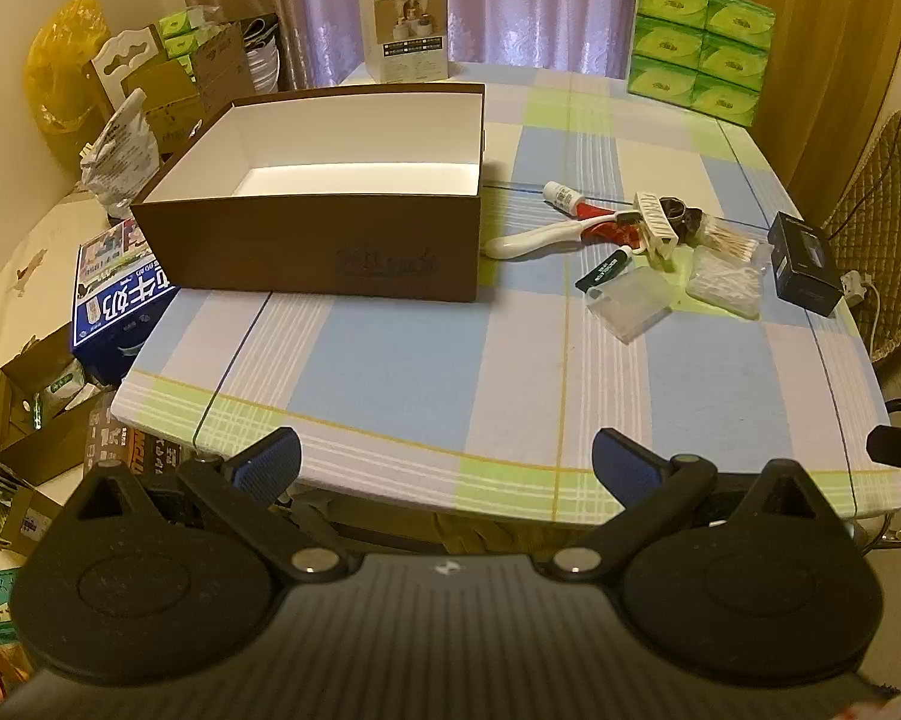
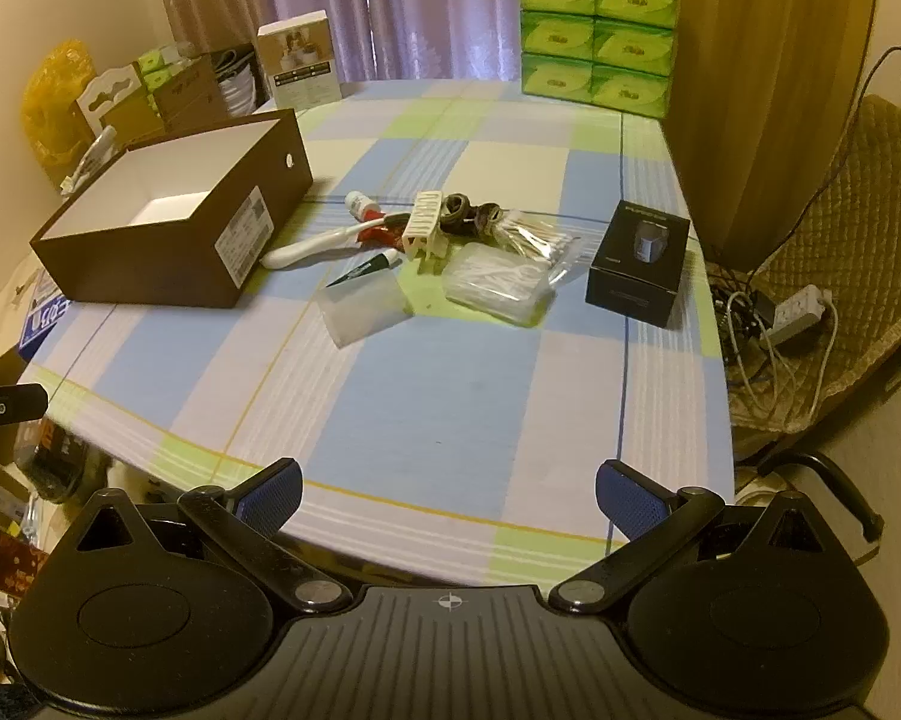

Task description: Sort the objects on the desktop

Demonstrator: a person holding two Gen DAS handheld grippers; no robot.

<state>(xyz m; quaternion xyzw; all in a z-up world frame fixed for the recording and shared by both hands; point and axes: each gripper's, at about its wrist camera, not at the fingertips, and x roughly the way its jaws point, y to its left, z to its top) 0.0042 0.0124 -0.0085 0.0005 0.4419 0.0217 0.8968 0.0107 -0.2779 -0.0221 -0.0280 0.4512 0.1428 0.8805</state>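
Note:
A brown open box (image 1: pixel 318 252) (image 2: pixel 150 252) with a white, bare inside stands at the table's left. To its right lies a cluster: a white-handled brush (image 1: pixel 540 237) (image 2: pixel 312 246), a red-and-white tube (image 1: pixel 564 198) (image 2: pixel 363 204), a cream hair claw (image 1: pixel 657 222) (image 2: pixel 423 225), a bag of cotton swabs (image 1: pixel 729 240) (image 2: pixel 540 240), two clear plastic cases (image 1: pixel 630 300) (image 2: pixel 366 306), and a small black box (image 1: pixel 804 264) (image 2: pixel 639 261). My left gripper (image 1: pixel 447 468) and right gripper (image 2: pixel 447 498) hover open at the near table edge, both holding nothing.
The checked tablecloth (image 1: pixel 390 372) (image 2: pixel 426 396) covers the table. Green tissue packs (image 1: pixel 699 42) (image 2: pixel 594 36) and a white carton (image 1: pixel 402 30) (image 2: pixel 300 57) stand at the far edge. Boxes and bags (image 1: pixel 60 360) crowd the floor at left; a padded chair with cables (image 2: pixel 810 300) stands at right.

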